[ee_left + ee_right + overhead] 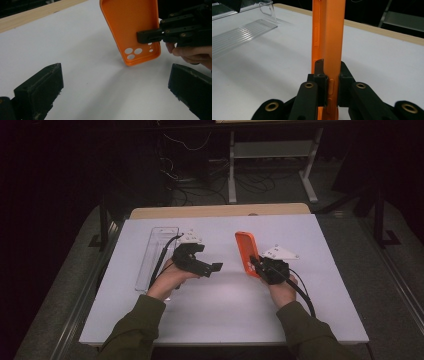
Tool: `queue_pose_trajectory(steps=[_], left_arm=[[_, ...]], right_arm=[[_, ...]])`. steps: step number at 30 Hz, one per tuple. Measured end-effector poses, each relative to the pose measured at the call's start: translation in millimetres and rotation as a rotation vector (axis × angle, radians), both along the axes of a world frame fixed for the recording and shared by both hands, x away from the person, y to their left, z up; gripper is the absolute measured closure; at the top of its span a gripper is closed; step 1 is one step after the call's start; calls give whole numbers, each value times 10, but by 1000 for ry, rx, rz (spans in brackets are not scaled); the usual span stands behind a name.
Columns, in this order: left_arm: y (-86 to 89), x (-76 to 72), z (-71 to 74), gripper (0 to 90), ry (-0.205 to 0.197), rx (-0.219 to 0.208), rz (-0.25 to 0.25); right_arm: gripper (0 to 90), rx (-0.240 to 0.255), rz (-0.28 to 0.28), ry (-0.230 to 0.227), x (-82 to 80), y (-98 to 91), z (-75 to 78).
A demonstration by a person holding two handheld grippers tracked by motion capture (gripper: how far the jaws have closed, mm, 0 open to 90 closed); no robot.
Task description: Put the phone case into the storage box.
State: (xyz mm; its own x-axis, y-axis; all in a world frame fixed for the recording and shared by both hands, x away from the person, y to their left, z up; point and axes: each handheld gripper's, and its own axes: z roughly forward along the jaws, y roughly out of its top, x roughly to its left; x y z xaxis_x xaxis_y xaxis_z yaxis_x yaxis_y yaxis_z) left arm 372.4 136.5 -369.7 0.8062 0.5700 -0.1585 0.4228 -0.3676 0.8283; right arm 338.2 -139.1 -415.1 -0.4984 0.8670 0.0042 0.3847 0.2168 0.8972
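Note:
An orange phone case (246,252) stands tilted on its edge on the white table, right of centre. My right gripper (256,262) is shut on its long side wall; in the right gripper view both jaws clamp the case (328,50) near its side buttons. The left gripper view looks into the hollow inside of the case (132,27), with its camera holes low down. My left gripper (216,268) is held above the table to the left of the case, open, with nothing between its fingers (40,92).
A clear plastic tray (156,255) lies lengthwise at the table's left, also seen as the clear tray (242,27) in the right gripper view. The white table top (225,305) has bare room in front of both hands. A wooden strip (220,210) runs along the far edge.

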Motion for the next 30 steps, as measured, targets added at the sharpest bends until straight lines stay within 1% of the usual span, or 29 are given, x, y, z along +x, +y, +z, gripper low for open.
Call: queue_pose_trajectory(steps=[3,4,6,8,10,11,14,16,18,21,22,24,25,27,29,30], left_arm=[[4,-3,11,0,-8,-4,6],[2,-6,13,0,-7,-11,10],[12,-1,20,0,-15,-12,11],[14,-2,25,0,-16,-23,19],[21,2,29,0,-24,-26,15],[20,0,30,0,-24,-28,19],[23,-1,33,0,-28,-38,20],[28,0,38,0,-34,-35,19],[27,1,38,0,-31,-41,21],[16,0,34,0,-26,-50,28],[14,3,34,0,-26,-51,29],[-3,-4,28,0,-15,-69,36],[-3,-4,28,0,-15,-69,36],[-10,-4,21,0,-17,-76,43],[-15,-4,16,0,-16,-86,54],[-16,-2,15,0,-19,-90,55]], right_arm=[[800,14,-5,5,-2,48,0],[800,18,-2,1,-1,66,-2],[800,4,3,-5,0,95,-5],[800,17,4,-4,-7,135,-3],[800,13,5,-13,-5,167,-5],[800,25,7,-6,-12,187,-1],[800,23,11,-11,-16,227,0],[800,22,13,-13,-22,248,-1],[800,24,18,-22,-26,265,3],[800,35,20,-13,-46,285,14],[800,40,20,-16,-47,290,16],[800,46,22,-14,-56,314,18],[800,46,22,-8,-64,328,16],[800,39,29,-21,-67,343,16],[800,46,32,-18,-81,373,18],[800,35,38,-25,-84,376,21]])
